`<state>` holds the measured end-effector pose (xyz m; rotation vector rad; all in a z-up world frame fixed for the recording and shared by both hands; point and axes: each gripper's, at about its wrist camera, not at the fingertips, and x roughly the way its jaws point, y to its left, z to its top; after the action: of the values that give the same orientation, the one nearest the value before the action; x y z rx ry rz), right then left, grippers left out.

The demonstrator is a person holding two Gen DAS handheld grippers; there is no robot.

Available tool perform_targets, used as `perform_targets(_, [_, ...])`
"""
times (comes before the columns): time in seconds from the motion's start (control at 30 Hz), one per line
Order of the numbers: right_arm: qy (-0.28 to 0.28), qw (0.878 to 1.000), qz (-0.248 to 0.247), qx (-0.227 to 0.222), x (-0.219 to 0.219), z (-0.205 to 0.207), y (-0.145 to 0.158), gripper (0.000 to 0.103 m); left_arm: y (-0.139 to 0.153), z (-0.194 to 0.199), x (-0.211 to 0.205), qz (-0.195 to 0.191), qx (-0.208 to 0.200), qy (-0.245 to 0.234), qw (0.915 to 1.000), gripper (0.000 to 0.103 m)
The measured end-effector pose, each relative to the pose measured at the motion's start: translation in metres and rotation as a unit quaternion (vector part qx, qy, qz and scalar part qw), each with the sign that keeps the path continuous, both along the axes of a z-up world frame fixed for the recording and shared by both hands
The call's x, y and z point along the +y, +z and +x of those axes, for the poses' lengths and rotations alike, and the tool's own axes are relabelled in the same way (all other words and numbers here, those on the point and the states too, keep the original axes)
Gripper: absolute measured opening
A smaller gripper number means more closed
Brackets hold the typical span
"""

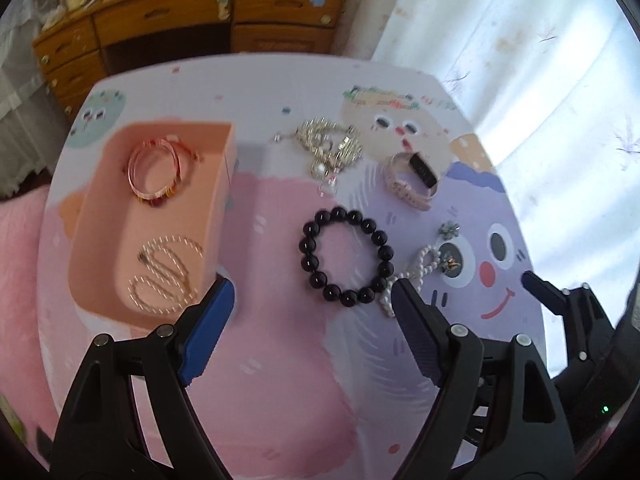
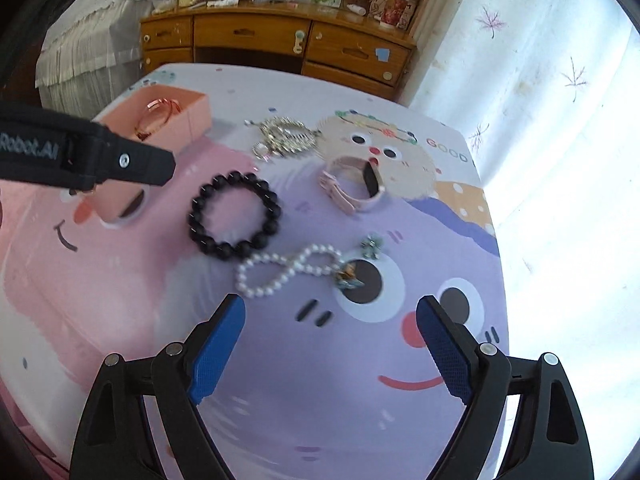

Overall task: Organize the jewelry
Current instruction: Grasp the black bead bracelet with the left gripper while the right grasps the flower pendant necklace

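Note:
A peach box [image 1: 100, 216] [image 2: 196, 114] holds a rose-gold bangle [image 1: 154, 168] and a pearl strand [image 1: 166, 276]. On the cartoon cloth lie a black bead bracelet [image 1: 346, 256] [image 2: 234, 216], a white pearl bracelet with charms [image 1: 420, 268] [image 2: 288, 270], a silver chain pile [image 1: 330, 146] [image 2: 284, 136] and a pink watch band [image 1: 412, 180] [image 2: 352, 188]. My left gripper [image 1: 314, 300] is open and empty, just short of the black bracelet. My right gripper [image 2: 330, 316] is open and empty, just short of the pearl bracelet.
A wooden desk with drawers [image 1: 184, 20] [image 2: 280, 40] stands behind the table. A white curtain [image 1: 540, 60] [image 2: 540, 80] hangs at the right. The left gripper's body [image 2: 80, 156] crosses the right wrist view; the right gripper's finger [image 1: 548, 296] shows in the left wrist view.

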<state>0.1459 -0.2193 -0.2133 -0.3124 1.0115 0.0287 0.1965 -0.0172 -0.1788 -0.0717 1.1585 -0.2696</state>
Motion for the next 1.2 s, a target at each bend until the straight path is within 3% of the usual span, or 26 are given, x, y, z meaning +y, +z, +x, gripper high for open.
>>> perform_targets(0.07, [0.006,1.000,0.006,0.002,-0.011,0.002,-0.005,0.089,-0.014,0.003,-0.010,0.009,0.021,0.030,0.9993,0.077])
perform_targets(0.17, [0.020,0.999,0.023,0.008,-0.024,0.005,-0.014,0.088,-0.031,0.010,-0.016,0.007,0.037,0.064,0.9973,0.066])
perform_targets(0.33, [0.039,0.998,0.047,0.021,-0.036,0.013,-0.033,0.067,-0.053,0.026,-0.023,0.019,0.052,0.096,0.9938,0.060])
perform_targets(0.5, [0.053,0.995,0.079,0.030,-0.039,0.026,-0.047,0.051,-0.064,0.035,-0.033,0.031,0.055,0.100,0.9930,0.047])
perform_targets(0.63, [0.050,0.993,0.108,0.027,-0.042,0.037,-0.050,0.045,-0.069,0.038,-0.039,0.045,0.050,0.102,0.9925,0.041])
perform_targets(0.73, [0.049,0.993,0.107,0.018,-0.043,0.043,-0.051,0.041,-0.072,0.041,-0.044,0.056,0.050,0.096,0.9925,0.030])
perform_targets(0.9, [0.030,0.988,0.148,0.019,-0.052,0.051,-0.054,0.035,-0.072,0.043,-0.048,0.063,0.045,0.082,0.9936,0.014])
perform_targets(1.03, [0.021,0.988,0.151,0.016,-0.054,0.051,-0.055,0.022,-0.072,0.044,-0.045,0.054,0.047,0.083,0.9940,0.013])
perform_targets(1.2, [0.014,0.986,0.165,0.015,-0.056,0.052,-0.053,0.020,-0.069,0.040,-0.036,0.016,0.042,0.095,0.9945,0.013])
